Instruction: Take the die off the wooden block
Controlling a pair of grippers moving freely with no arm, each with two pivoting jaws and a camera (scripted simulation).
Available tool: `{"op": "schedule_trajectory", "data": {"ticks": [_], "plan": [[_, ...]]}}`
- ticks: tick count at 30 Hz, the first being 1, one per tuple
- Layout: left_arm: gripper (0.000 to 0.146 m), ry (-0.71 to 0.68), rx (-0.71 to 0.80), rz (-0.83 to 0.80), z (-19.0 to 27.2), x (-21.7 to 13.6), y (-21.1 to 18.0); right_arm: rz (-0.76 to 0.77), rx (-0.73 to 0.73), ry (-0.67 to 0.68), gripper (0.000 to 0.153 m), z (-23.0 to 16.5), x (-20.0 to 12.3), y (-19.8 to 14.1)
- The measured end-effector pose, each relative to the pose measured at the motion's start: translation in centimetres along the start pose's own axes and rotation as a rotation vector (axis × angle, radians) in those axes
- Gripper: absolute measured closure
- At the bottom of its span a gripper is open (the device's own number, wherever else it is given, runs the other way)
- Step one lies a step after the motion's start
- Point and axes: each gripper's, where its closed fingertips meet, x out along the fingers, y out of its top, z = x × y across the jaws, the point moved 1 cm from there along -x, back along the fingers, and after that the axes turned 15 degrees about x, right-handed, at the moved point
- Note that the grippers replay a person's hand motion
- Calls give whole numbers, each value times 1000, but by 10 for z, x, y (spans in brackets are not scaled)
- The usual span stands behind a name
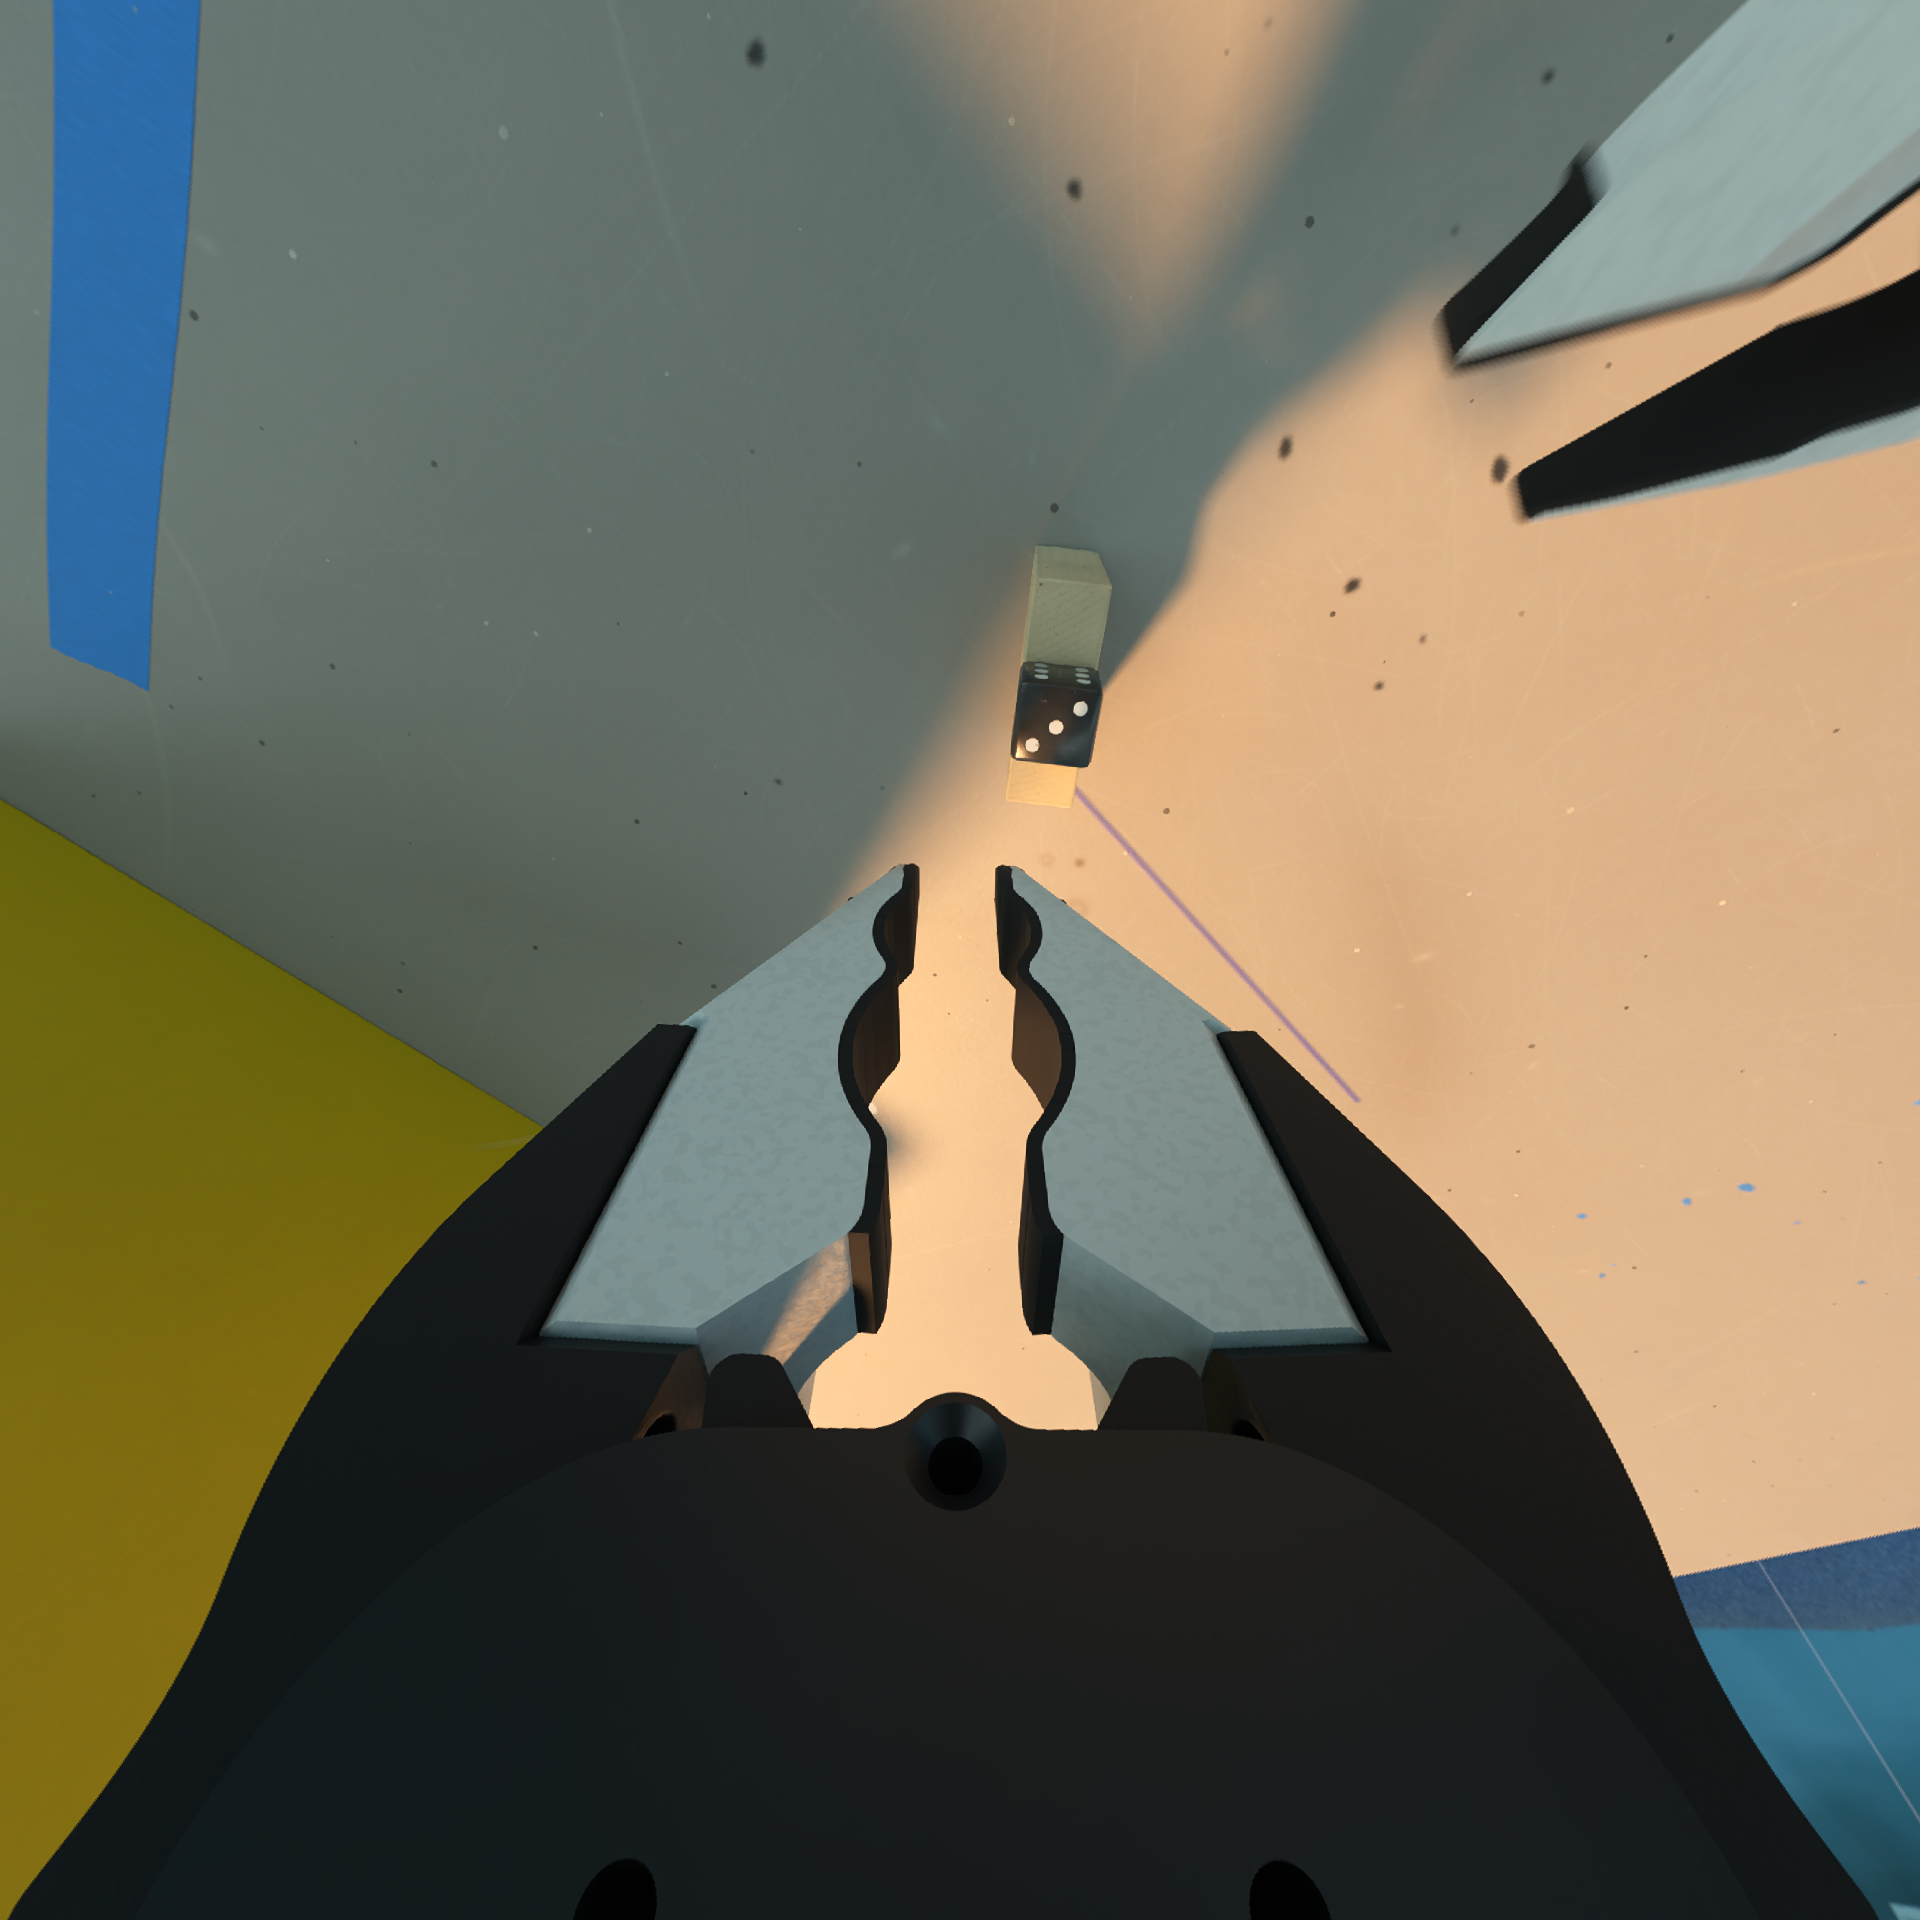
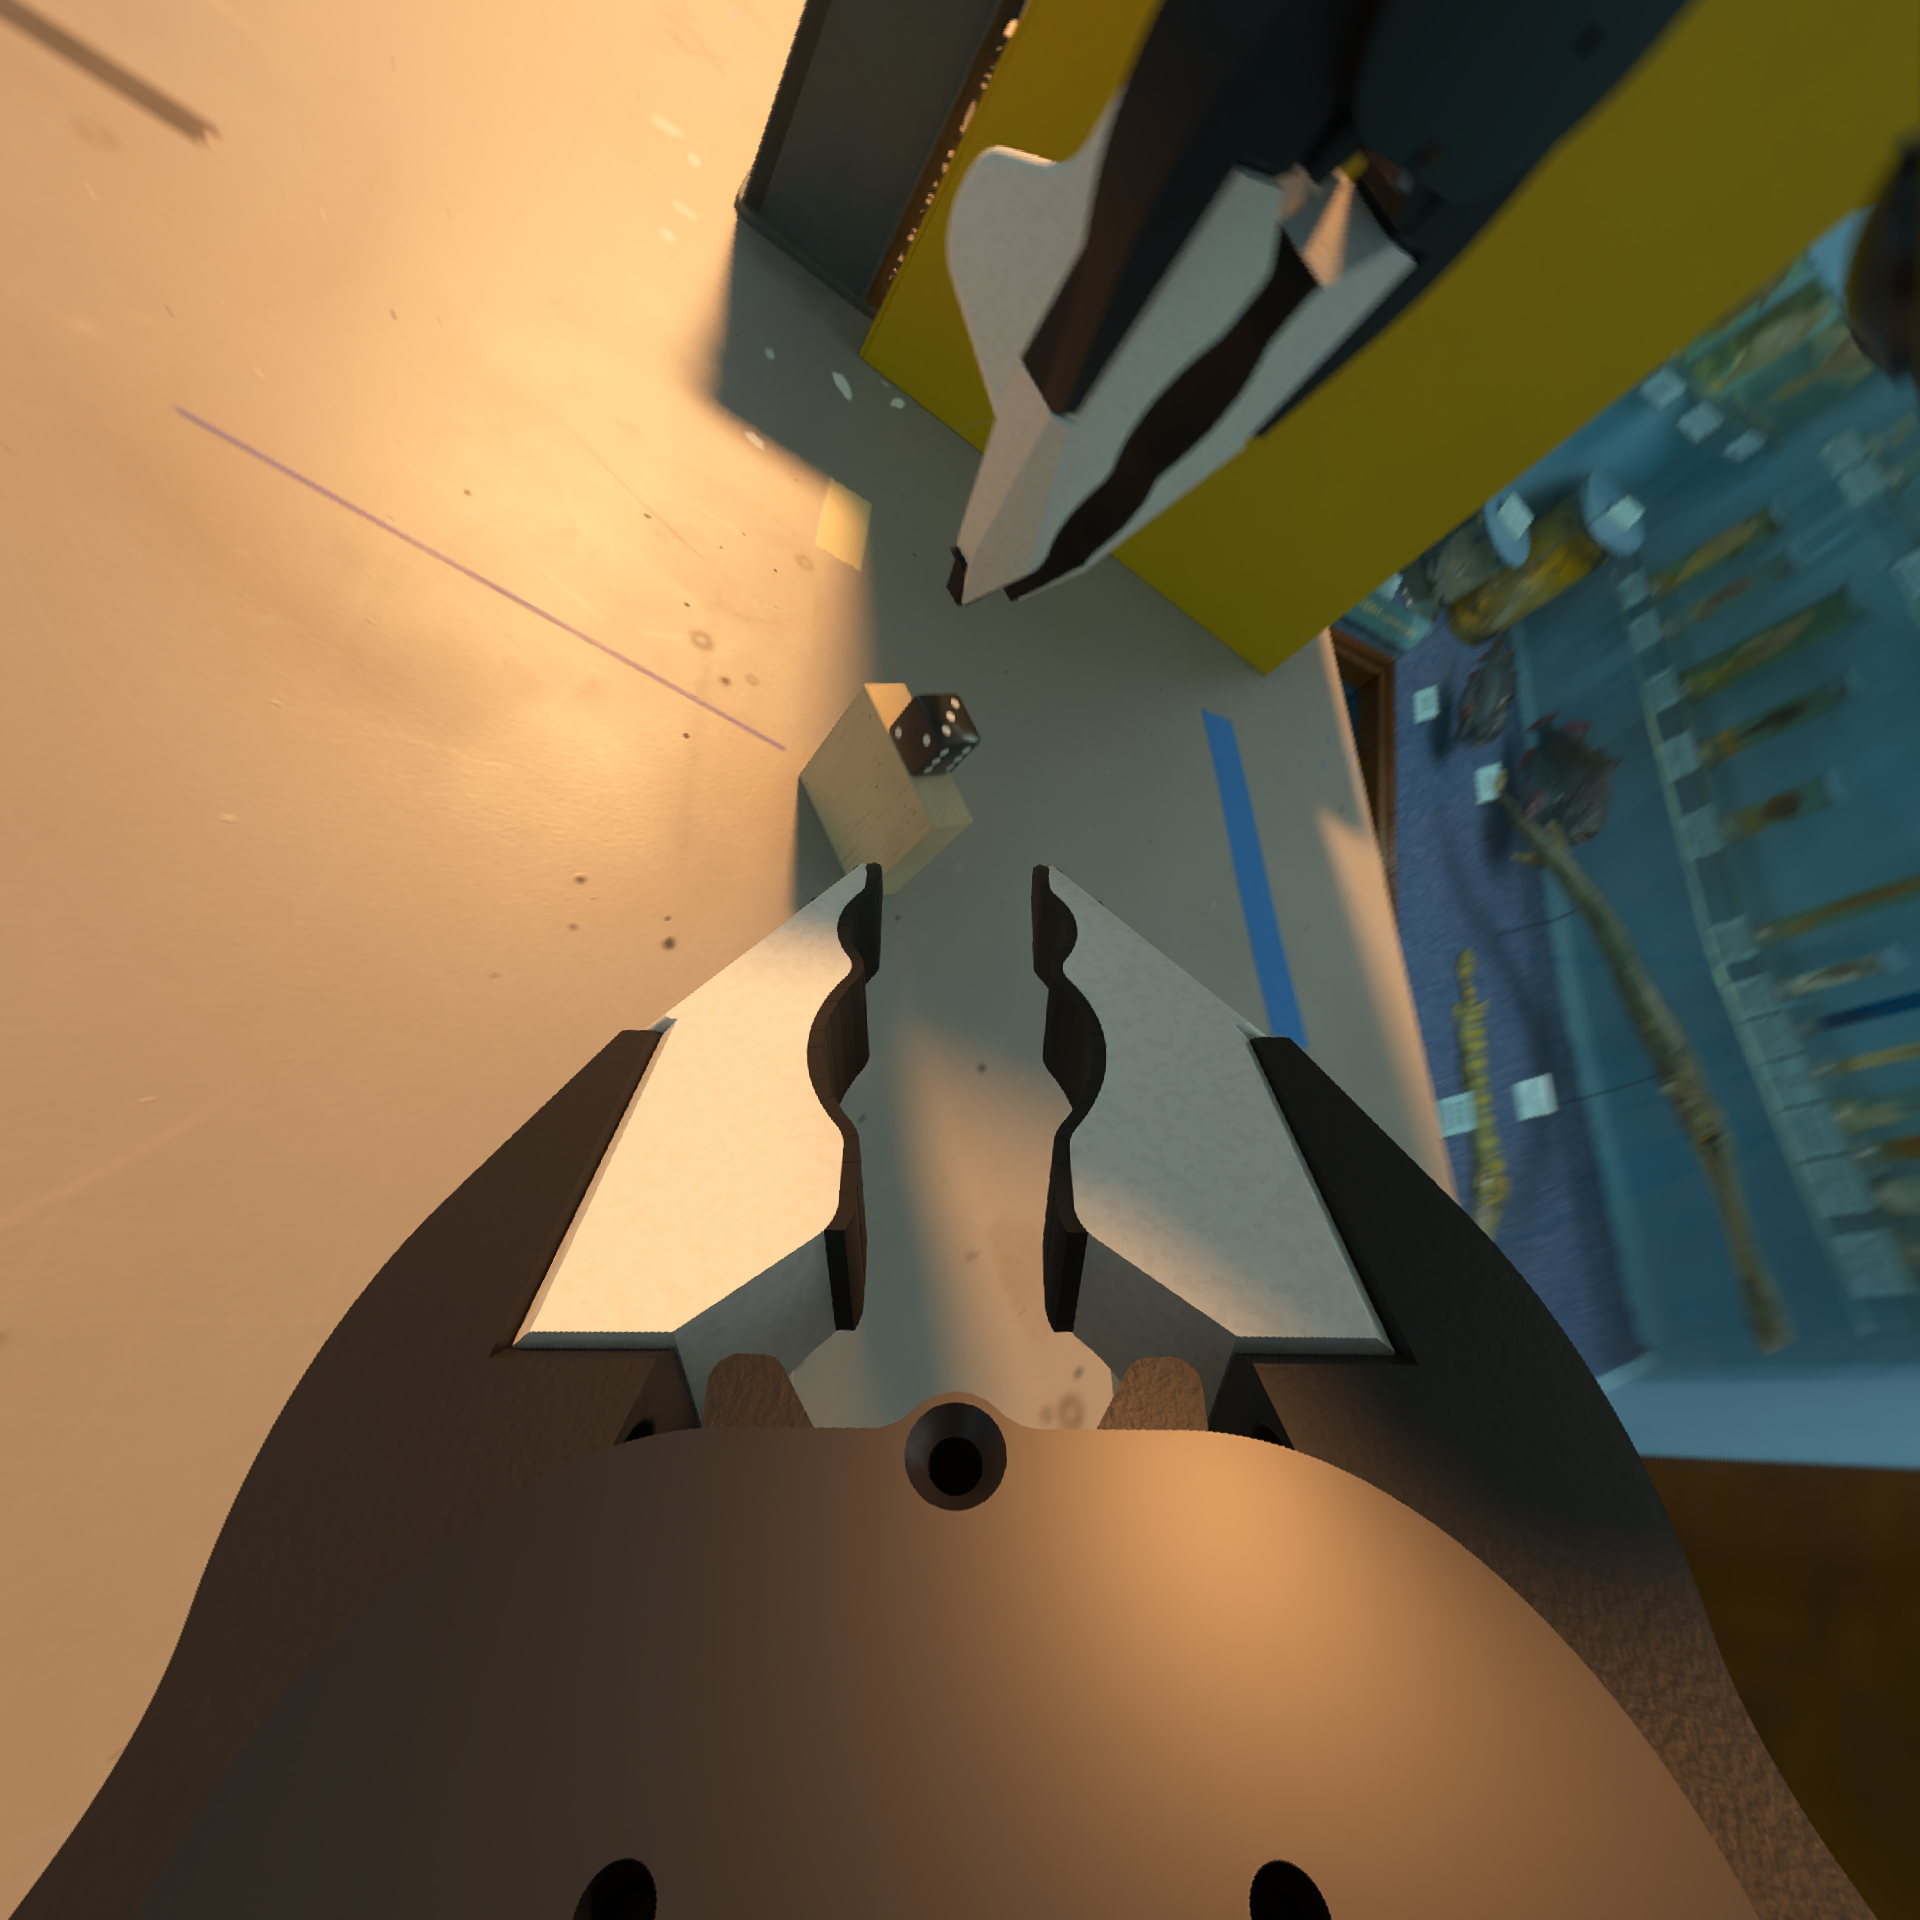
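Sitting on the wooden block [image 1: 1067, 608], near one end of its top face: the black die [image 1: 1055, 715] with white pips. The block lies flat on the table [image 1: 520, 416], right on the line where shadow meets warm light.

Containers: only one candidate, a dark grey open box-like thing [image 2: 821, 156] at the top of the right wrist view, next to a yellow slab [image 2: 1226, 499]. Cannot tell what is inside, the interior is dark and cut off by the frame edge.

Left gripper [image 1: 956, 868]: fingers apart with a narrow gap, nothing between them. It points along the table at the die and block, which sit just past its tips, slightly right of centre, not touching. In the right wrist view the same gripper [image 2: 982, 587] comes in from the top, tips aimed down toward the die, near it but apart.

Right gripper [image 2: 956, 868]: fingers spread wider than the left one's, nothing held. The block's near end [image 2: 883, 800] lies just beyond its left fingertip [image 2: 871, 883]; contact not discernible. The die is on the far end of the block from it. In the left wrist view this gripper's fingers [image 1: 1683, 208] show blurred at the upper right, well apart from the block.

Also on the table: a blue tape strip [image 1: 114, 343] and a thin purple line [image 1: 1216, 945].
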Motion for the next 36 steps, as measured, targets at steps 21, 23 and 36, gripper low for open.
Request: {"op": "schedule_trajectory", "data": {"ticks": [21, 23, 36], "plan": [[132, -45, -51, 145, 2, -13, 6, 32, 328, 113, 123, -19, -48, -42], [132, -69, -56, 180, 7, -16, 7, 30, 332, 114, 123, -19, -48, -43], [132, -107, -82, 231, 16, 9, 10, 19, 324, 124, 123, -22, -49, -46]]}}
